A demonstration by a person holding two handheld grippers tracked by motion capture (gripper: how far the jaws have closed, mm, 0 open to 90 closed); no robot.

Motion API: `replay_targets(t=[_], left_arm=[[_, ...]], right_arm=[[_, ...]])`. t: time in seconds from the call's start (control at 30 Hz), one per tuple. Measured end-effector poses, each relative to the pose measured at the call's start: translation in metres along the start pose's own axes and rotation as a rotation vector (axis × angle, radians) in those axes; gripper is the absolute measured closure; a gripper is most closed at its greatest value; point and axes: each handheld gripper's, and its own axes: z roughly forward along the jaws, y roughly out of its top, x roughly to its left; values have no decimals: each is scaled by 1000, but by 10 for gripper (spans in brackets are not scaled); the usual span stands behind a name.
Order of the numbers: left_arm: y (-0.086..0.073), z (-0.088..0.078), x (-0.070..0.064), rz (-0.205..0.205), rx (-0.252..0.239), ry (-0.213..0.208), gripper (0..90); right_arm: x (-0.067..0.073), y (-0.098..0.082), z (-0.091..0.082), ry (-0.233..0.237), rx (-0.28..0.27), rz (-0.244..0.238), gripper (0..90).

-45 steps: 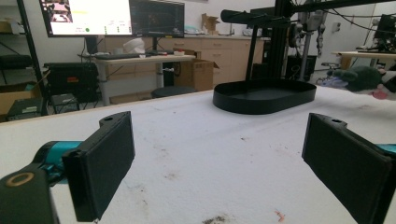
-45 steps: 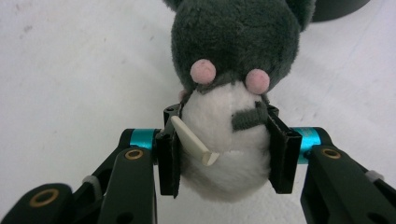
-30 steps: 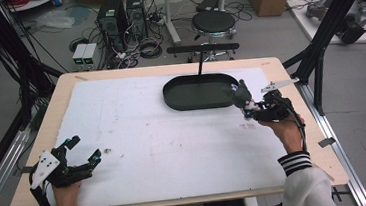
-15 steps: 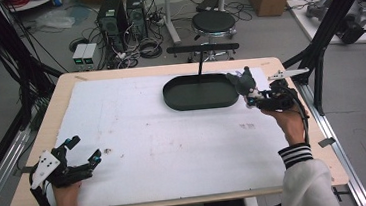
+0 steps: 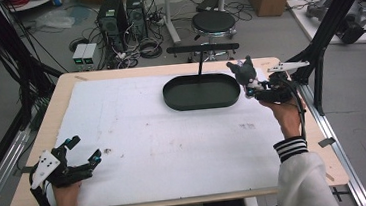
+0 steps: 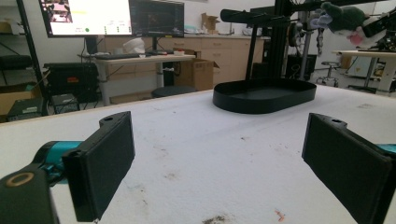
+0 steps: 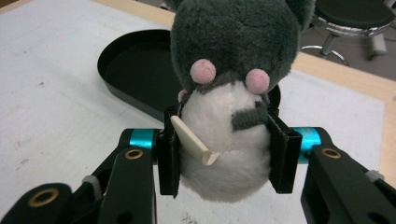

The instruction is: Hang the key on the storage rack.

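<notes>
The right gripper view shows detail the high view lacks: the right gripper [image 7: 223, 154] is clenched on the white belly of a grey plush toy [image 7: 233, 70] with pink cheeks and a small cream piece at its front. In the high view the plush toy [image 5: 243, 72] is held above the table just beside the right end of the black oval tray [image 5: 202, 101], not inside it. The left gripper [image 5: 81, 153] rests at the near left corner, jaws released and nothing between them; its own view shows the toy [image 6: 343, 16] raised well beyond the tray [image 6: 266, 99]. Compared with a second ago, the right hand has lifted the toy and carried it farther back beside the tray; the left is unmoved. The table [image 5: 138, 132] carries a scuffed white cover. Computers, cables and a stool [image 5: 213, 22] stand on the floor behind.
</notes>
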Motion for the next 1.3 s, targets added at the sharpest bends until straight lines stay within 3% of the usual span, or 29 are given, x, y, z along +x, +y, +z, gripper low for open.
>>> replay_targets(t=[0.3, 0.53, 1.03, 1.3], left_arm=[[0, 0, 0, 0, 0, 0, 98], [0, 0, 0, -1, 0, 0, 98], [0, 0, 0, 0, 0, -1, 98], [0, 0, 0, 0, 0, -1, 98]], right_arm=[[-1, 15, -2, -35, -62, -6, 551], [-4, 23, 0, -32, -88, 0, 551], [-11, 25, 22, -39, -89, 27, 550], [-14, 24, 31, -50, -62, 28, 550]])
